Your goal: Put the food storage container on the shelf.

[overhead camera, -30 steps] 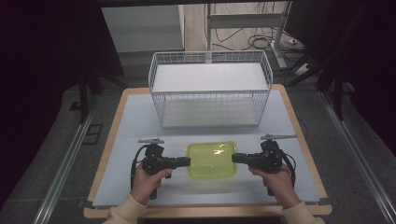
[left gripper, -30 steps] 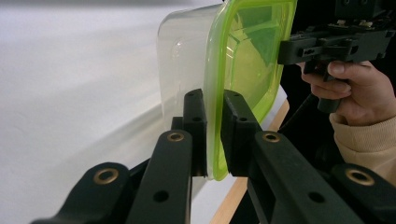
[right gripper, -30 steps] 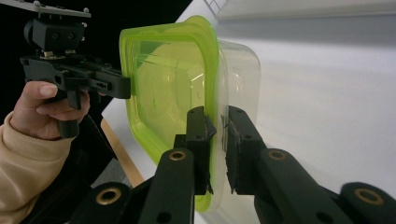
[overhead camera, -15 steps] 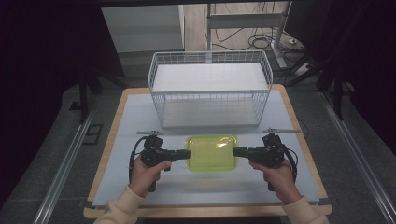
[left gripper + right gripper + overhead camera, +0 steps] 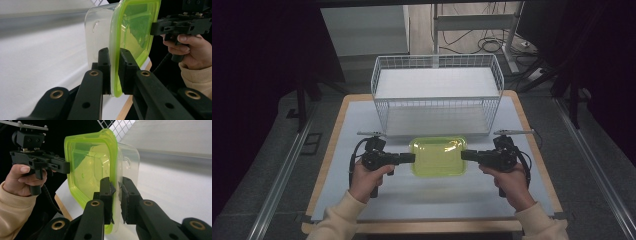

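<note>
Risk of slip — left gripper [image 5: 408, 158] and right gripper [image 5: 468, 155] clamped on thin opposite rims of green-lidded container [image 5: 438, 156]; uneven lift toward wire basket [image 5: 437, 95] — tilt, drop.

Cream sleeves [image 5: 343, 216], 2 black tools with brass-coloured screws [image 5: 56, 94]

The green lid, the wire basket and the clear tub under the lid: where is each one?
green lid [image 5: 438, 156]: high view, middle of its top.
wire basket [image 5: 437, 109]: high view, front wire wall.
clear tub [image 5: 97, 32]: left gripper view, its see-through side wall.
</note>
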`<state>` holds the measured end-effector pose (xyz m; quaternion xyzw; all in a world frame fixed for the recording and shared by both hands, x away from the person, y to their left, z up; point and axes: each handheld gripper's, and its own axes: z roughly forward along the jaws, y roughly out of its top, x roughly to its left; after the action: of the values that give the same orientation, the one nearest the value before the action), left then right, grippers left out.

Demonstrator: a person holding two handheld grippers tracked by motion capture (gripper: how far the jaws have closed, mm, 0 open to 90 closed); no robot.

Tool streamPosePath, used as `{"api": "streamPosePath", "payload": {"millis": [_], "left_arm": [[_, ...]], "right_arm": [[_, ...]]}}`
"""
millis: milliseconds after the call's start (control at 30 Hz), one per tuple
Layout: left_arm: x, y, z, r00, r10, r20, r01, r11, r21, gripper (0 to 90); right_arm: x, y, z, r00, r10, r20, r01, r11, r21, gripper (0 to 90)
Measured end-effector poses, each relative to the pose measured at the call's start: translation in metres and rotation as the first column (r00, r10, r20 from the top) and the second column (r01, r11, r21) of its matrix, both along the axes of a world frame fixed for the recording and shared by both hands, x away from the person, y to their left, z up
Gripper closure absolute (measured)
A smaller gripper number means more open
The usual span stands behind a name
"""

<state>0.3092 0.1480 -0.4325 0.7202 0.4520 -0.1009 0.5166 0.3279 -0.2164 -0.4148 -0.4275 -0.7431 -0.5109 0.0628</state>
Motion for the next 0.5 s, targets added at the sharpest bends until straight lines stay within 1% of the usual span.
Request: {"api": "streamPosePath", "payload": {"millis": [133,167,333,367,500], "left_arm": [[0.004,0.001,0.004,1.0000,0.000,0.003,0.000,1.0000,0.000,81.0],[0.006,0.001,0.006,1.0000,0.002,0.003,-0.002,1.0000,-0.003,81.0],[0.010,0.002,0.012,0.9999,-0.004,0.013,0.004,1.0000,0.004,81.0],[0.012,0.002,0.015,0.9999,0.000,0.017,0.000,1.0000,0.004,81.0],[0.015,0.002,0.019,0.9998,0.000,0.018,0.000,1.0000,0.004,81.0]], "right_arm": [[0.005,0.001,0.007,0.9999,0.000,0.010,0.000,1.0000,-0.009,80.6],[0.005,0.002,0.008,0.9999,0.000,0.013,0.000,0.9999,-0.010,80.6],[0.009,0.002,0.014,0.9998,-0.001,0.018,0.001,1.0000,-0.007,80.6],[0.010,0.003,0.016,0.9998,-0.004,0.020,0.004,1.0000,-0.008,80.6],[0.013,0.003,0.020,0.9997,-0.005,0.025,0.006,1.0000,-0.006,80.6]]}}
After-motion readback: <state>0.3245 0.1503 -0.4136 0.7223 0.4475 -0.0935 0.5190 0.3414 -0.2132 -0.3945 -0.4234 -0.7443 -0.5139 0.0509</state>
